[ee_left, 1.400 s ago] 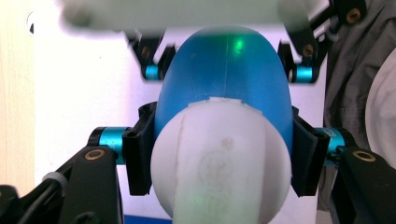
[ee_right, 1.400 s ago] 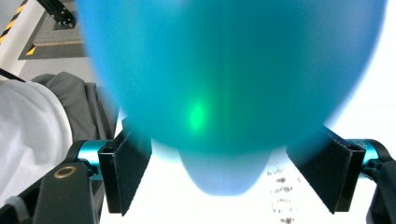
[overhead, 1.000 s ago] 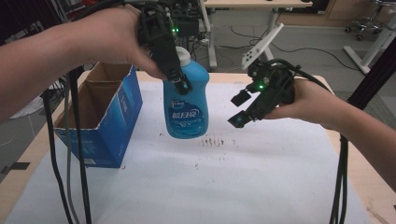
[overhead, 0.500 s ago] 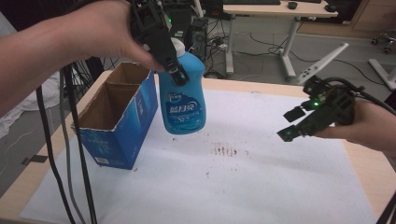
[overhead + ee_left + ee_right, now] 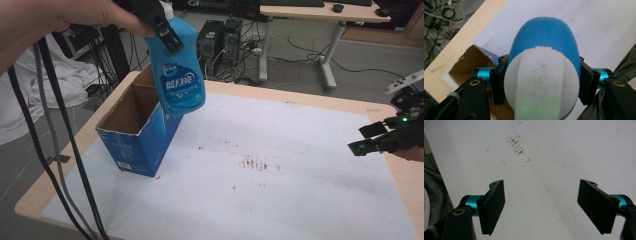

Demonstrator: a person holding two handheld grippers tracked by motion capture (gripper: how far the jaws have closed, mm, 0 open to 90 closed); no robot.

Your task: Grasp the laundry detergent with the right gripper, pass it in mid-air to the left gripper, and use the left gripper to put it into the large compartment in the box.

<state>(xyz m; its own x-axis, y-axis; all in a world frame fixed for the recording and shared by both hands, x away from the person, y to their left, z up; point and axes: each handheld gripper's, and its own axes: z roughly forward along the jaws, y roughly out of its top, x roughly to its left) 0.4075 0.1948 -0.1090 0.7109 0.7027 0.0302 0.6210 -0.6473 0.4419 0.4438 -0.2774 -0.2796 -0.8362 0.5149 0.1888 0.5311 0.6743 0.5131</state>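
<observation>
A blue detergent bottle (image 5: pixel 181 75) with a white cap hangs in the air above the right edge of an open blue cardboard box (image 5: pixel 140 132). My left gripper (image 5: pixel 162 27) is shut on its neck just below the cap. In the left gripper view the white cap (image 5: pixel 541 82) and the blue bottle (image 5: pixel 544 32) sit between the two black jaws, and one corner of the box (image 5: pixel 470 62) lies below. My right gripper (image 5: pixel 372 140) hovers open near the table's right edge, and my right gripper (image 5: pixel 541 206) has nothing between its pads.
A white mat (image 5: pixel 280 165) with brown stains (image 5: pixel 255 162) covers the wooden table (image 5: pixel 380 110). Black cables (image 5: pixel 55 150) hang at the left. Desks and computer towers (image 5: pixel 220 37) stand on the floor beyond the table.
My left gripper has carried the bottle up and left, from beside the box to above its edge. My right gripper has drawn away to the right, still open.
</observation>
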